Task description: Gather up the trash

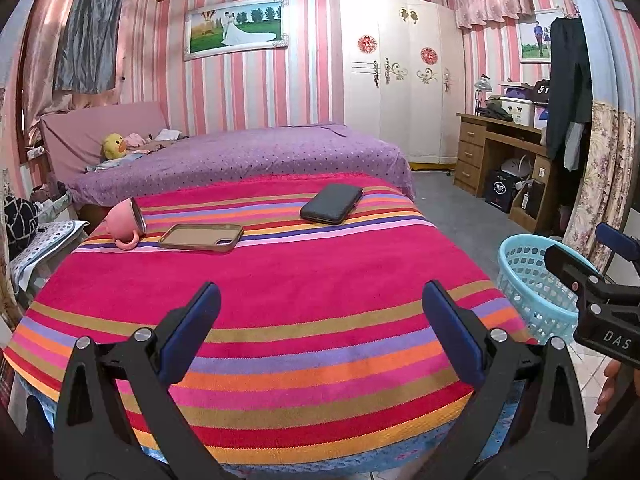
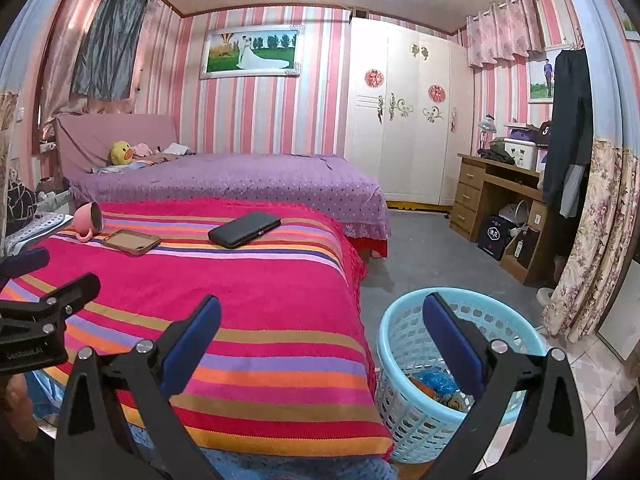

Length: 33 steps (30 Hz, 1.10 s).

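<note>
Both grippers hover with their blue-padded fingers spread wide and nothing between them. The left gripper hangs over the near end of a striped blanket in pink, orange, purple and gold; ahead of it and to its left a phone case lies flat with its hollow side up, and just beyond that, at the blanket's far left corner, a pink mug lies tipped on its side with its mouth toward the case. Ahead and slightly to its right a dark wallet lies flat, well apart from the case. The right gripper hangs off the blanket's right edge, its left finger over the cloth and its right finger over a light blue basket that stands on the floor just beside the covered table. Inside the basket, low between the right gripper's fingers, lies crumpled trash, blue and orange wrappers as far as can be told. Beyond the blanket stands a bed with a purple dotted cover, with a yellow duck toy near its headboard, and farther right a white wardrobe and a wooden desk.
</note>
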Each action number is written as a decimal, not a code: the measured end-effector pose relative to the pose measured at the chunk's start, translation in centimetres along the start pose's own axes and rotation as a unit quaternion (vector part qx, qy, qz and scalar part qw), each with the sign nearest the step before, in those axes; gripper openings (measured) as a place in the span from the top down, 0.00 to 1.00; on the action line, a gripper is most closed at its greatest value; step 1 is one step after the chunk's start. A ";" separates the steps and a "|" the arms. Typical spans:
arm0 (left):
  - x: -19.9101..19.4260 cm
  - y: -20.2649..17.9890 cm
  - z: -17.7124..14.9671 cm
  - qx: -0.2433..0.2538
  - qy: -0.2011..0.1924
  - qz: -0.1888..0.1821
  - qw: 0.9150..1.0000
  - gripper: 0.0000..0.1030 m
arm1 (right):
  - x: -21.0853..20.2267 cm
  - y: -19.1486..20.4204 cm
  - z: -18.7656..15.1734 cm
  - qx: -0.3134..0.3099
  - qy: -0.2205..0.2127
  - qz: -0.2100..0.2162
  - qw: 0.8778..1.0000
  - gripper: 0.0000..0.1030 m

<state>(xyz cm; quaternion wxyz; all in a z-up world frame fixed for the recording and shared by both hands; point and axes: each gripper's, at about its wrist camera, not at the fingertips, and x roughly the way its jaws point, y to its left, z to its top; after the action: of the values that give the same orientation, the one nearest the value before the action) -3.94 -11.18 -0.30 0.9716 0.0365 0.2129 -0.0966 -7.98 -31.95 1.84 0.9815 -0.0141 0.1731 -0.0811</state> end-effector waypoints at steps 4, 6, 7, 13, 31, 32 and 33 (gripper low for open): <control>0.1 0.1 -0.1 0.002 -0.003 0.003 1.000 0.05 | 0.0 0.2 0.1 -0.001 -0.005 -0.001 1.000 0.05; 0.1 0.2 -0.2 0.001 -0.003 0.002 1.000 0.05 | 0.0 0.3 0.1 -0.003 -0.006 -0.003 1.000 0.05; 0.1 0.2 -0.2 0.000 -0.003 0.002 1.000 0.05 | -0.1 0.3 0.1 -0.003 -0.007 -0.003 1.000 0.05; 0.1 0.1 -0.2 0.004 -0.007 0.005 1.000 0.05 | -0.2 0.3 0.1 -0.003 -0.009 -0.005 1.000 0.05; 0.1 0.1 0.0 0.002 -0.008 0.006 1.000 0.05 | -0.2 0.0 0.2 0.002 -0.010 -0.002 1.000 0.05; 0.1 0.2 0.0 0.002 -0.008 0.005 1.000 0.05 | -0.2 0.0 0.2 0.002 -0.011 -0.002 1.000 0.05; 0.1 0.1 0.0 0.002 -0.008 0.006 1.000 0.05 | -0.2 0.0 0.2 0.002 -0.011 -0.002 1.000 0.05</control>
<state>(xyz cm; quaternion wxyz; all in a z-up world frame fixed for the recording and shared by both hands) -3.84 -11.05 -0.29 0.9738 0.0388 0.2044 -0.0920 -8.12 -31.88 2.12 0.9831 -0.0136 0.1625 -0.0828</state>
